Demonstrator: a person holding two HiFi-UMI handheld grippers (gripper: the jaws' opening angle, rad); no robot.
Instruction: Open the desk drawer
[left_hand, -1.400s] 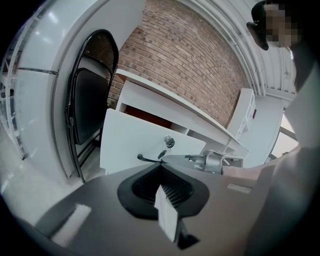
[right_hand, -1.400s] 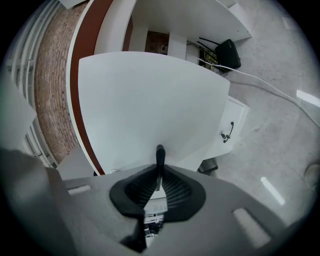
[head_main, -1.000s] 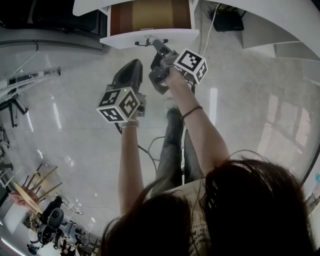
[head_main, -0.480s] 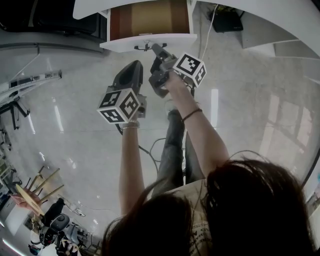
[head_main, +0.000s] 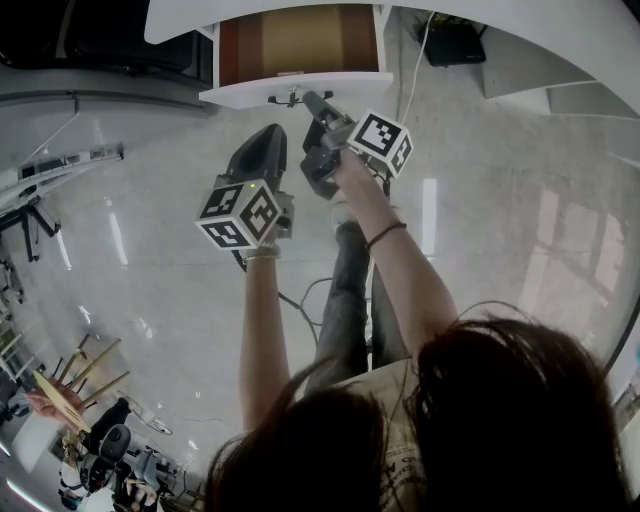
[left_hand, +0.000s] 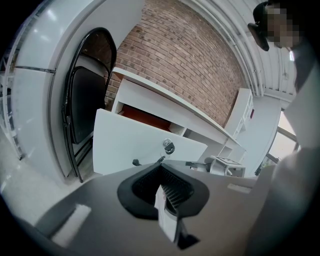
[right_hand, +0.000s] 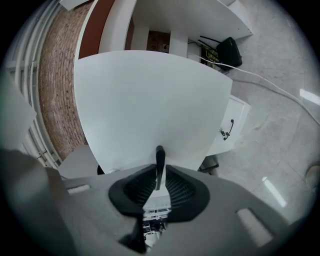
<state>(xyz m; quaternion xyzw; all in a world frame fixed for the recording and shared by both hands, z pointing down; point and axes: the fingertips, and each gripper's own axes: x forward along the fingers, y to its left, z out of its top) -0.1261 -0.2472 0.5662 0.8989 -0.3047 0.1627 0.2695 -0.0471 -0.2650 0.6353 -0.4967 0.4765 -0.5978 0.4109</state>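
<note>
right tool (right_hand: 160, 176): jaws clamped on the thin dark handle (right_hand: 160, 156). The bar stands upright between the pads.
left tool (left_hand: 162, 181): jaws together with nothing between them. It is held off to the side of the drawer front, apart from it.
drawer (head_main: 298, 86): sits out from under the white tabletop (head_main: 560, 32), white front towards the person. The lock (left_hand: 169, 146) is just above the handle.
drawer contents: the brown bottom (head_main: 300, 35) looks bare where it shows. The rear is hidden under the tabletop, so I can't say what is back there.
progress (my read): already partly open. I can't tell how much travel is left before the stop.
risk, slip: the grip is on a narrow bar only. An off-axis or jerky pull could slide it out of the pads.
risk, bind: only one tool is on the handle. A skewed pull could rack the drawer and jam it.
risk, overrun: pulling past the stop could jolt the drawer or drop it out.
risk, clearance: the person's legs (head_main: 345, 290) are right in the drawer's path, with a cable (head_main: 298, 285) on the floor beside them. Stepping back could snag the cable.
nearby: a black folding chair (left_hand: 85, 100) stands just beside the desk. The low cabinet (right_hand: 231, 120) has its own handle and is not the target.
</note>
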